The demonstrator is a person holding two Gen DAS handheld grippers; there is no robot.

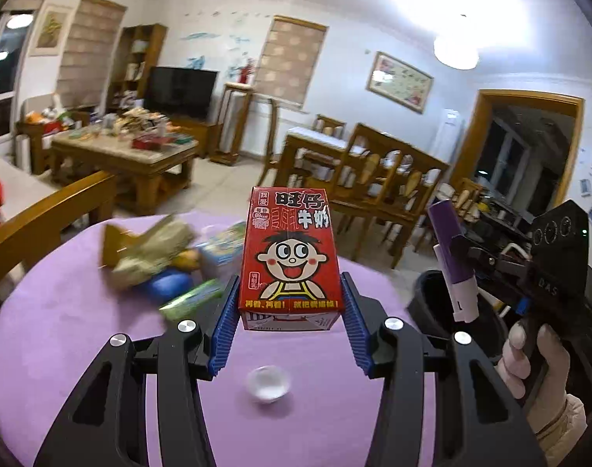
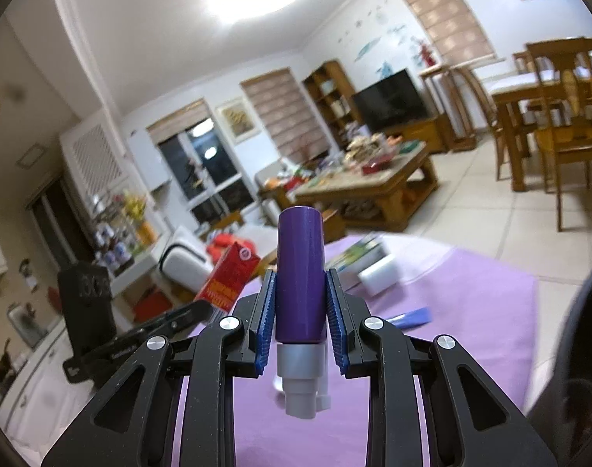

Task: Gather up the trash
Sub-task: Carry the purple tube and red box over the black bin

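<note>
My left gripper [image 1: 290,303] is shut on a red milk carton [image 1: 290,257] with a cartoon face and holds it upright above the purple table [image 1: 74,334]. The carton also shows in the right wrist view [image 2: 229,274]. My right gripper [image 2: 300,311] is shut on a purple tube with a white end [image 2: 299,284]. In the left wrist view the tube [image 1: 451,257] hangs over the open black bin [image 1: 432,307] at the table's right edge. More trash lies on the far table: a crumpled wrapper [image 1: 152,249], a green packet [image 1: 191,297], a blue thing [image 1: 167,284].
A small clear cup [image 1: 267,383] sits on the table below the carton. A white box [image 2: 377,272] and a blue scrap [image 2: 413,317] lie on the cloth. A wooden chair arm [image 1: 46,218] is at left. A coffee table [image 1: 124,159] and dining chairs [image 1: 377,183] stand beyond.
</note>
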